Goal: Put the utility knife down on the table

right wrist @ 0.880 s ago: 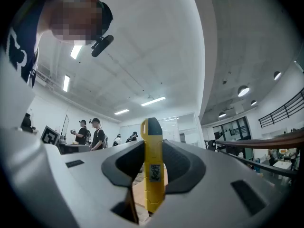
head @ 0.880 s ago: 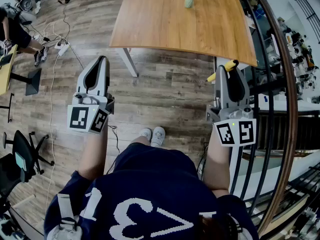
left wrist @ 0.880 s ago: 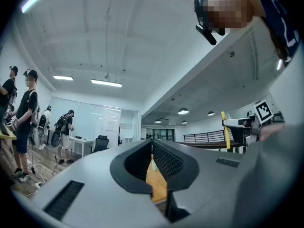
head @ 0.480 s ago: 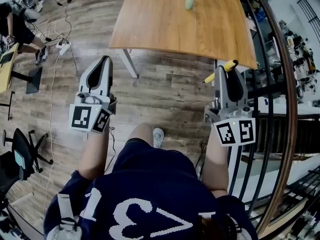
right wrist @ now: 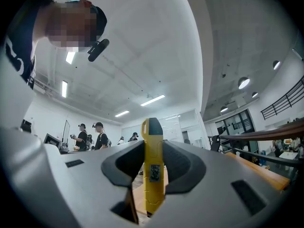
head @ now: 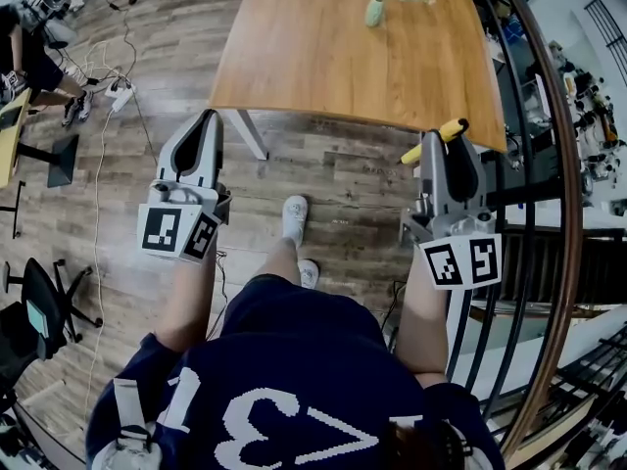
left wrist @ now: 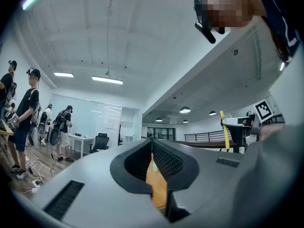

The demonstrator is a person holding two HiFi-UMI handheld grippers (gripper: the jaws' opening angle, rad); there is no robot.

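Observation:
A yellow utility knife [right wrist: 153, 175] with a dark tip stands upright between the pads of my right gripper [right wrist: 153, 156], which is shut on it. In the head view the knife [head: 450, 128] sticks out crosswise from the right gripper [head: 438, 141], just short of the wooden table's [head: 323, 47] near right edge. My left gripper [head: 205, 118] is held over the floor, short of the table's near left corner. Its jaws [left wrist: 152, 152] are closed with nothing between them; only a sliver of the tabletop shows through the slit.
A small green vase [head: 373, 11] with white flowers stands at the table's far side. A curved railing [head: 563, 164] runs along the right. Cables and a power strip [head: 116, 91] lie on the floor at left, and people stand in the room's left background [left wrist: 28, 108].
The person has stepped forward, one foot now ahead. The table edge has come closer to both grippers. The knife stays gripped in the right gripper.

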